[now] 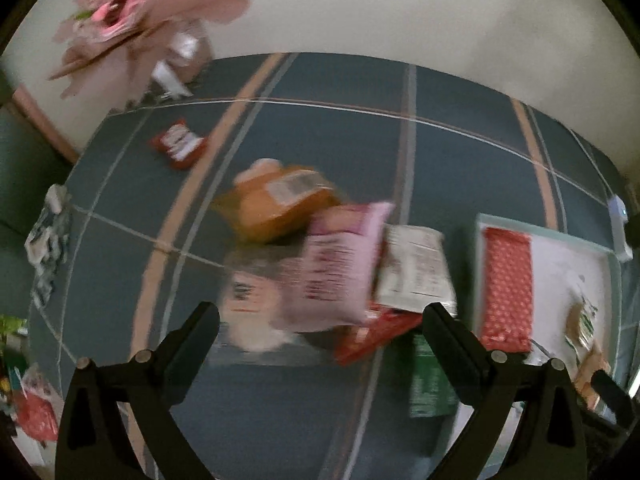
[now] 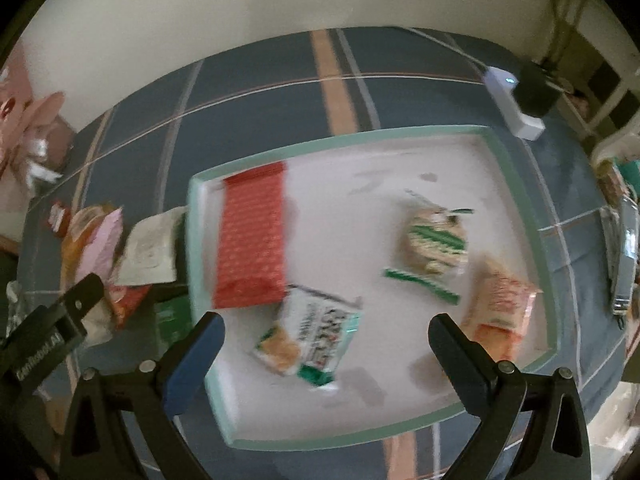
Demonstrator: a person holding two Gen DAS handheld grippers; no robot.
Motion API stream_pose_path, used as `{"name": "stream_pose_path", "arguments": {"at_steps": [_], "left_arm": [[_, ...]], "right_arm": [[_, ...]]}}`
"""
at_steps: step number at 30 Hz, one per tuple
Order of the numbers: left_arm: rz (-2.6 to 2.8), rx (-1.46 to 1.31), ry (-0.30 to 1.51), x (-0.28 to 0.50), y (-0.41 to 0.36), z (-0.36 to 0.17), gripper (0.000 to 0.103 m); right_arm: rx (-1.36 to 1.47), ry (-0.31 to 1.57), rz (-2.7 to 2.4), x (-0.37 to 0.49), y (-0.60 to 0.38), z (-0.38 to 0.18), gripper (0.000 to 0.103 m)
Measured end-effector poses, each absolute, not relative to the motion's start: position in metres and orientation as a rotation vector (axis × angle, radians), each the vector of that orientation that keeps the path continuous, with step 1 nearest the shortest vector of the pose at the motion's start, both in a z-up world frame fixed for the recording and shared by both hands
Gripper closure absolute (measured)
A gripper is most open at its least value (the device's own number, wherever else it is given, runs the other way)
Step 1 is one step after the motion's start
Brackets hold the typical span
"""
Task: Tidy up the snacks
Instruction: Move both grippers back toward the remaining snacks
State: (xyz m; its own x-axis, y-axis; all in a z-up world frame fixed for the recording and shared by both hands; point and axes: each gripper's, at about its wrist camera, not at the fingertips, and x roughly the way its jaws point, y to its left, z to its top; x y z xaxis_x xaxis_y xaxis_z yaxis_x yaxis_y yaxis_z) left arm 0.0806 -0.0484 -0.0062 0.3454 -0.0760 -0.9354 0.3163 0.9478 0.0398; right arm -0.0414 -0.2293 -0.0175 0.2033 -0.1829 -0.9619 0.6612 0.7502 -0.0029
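Observation:
My left gripper [image 1: 320, 316] is open and empty above a heap of snack packets on the blue cloth: an orange packet [image 1: 276, 204], a pink packet [image 1: 340, 264], a white packet [image 1: 416, 268], a red packet [image 1: 376, 332] and a green packet [image 1: 432, 380]. A small red packet [image 1: 180, 144] lies apart at the far left. My right gripper [image 2: 326, 330] is open and empty above a white tray with a teal rim [image 2: 512, 168]. In the tray lie a red dotted packet [image 2: 252, 236], a white-green packet [image 2: 312, 336], a green-striped packet [image 2: 436, 236] and an orange packet [image 2: 500, 304].
A pink flower bouquet [image 1: 132, 20] stands at the table's far left corner by the wall. A white power strip [image 2: 512, 100] lies behind the tray. Crumpled wrappers [image 1: 48, 240] sit at the left table edge. A metallic object [image 2: 624, 264] lies right of the tray.

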Motion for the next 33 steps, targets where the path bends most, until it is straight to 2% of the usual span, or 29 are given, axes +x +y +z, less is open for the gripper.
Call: {"name": "stream_pose_path", "arguments": {"at_steps": [16, 24, 33], "left_arm": [[-0.137, 0.064, 1.209, 0.104, 0.031, -0.001, 0.002], [-0.105, 0.035, 1.269, 0.113, 0.043, -0.019, 0.002], [-0.126, 0.048, 1.305, 0.111, 0.033, -0.033, 0.002]], "right_arm": [[0.444, 1.259, -0.444, -0.001, -0.163, -0.034, 0.0], [0.429, 1.238, -0.351, 0.013, -0.135, -0.041, 0.001], [0.442, 1.25, -0.294, 0.019, -0.128, -0.054, 0.019]]}}
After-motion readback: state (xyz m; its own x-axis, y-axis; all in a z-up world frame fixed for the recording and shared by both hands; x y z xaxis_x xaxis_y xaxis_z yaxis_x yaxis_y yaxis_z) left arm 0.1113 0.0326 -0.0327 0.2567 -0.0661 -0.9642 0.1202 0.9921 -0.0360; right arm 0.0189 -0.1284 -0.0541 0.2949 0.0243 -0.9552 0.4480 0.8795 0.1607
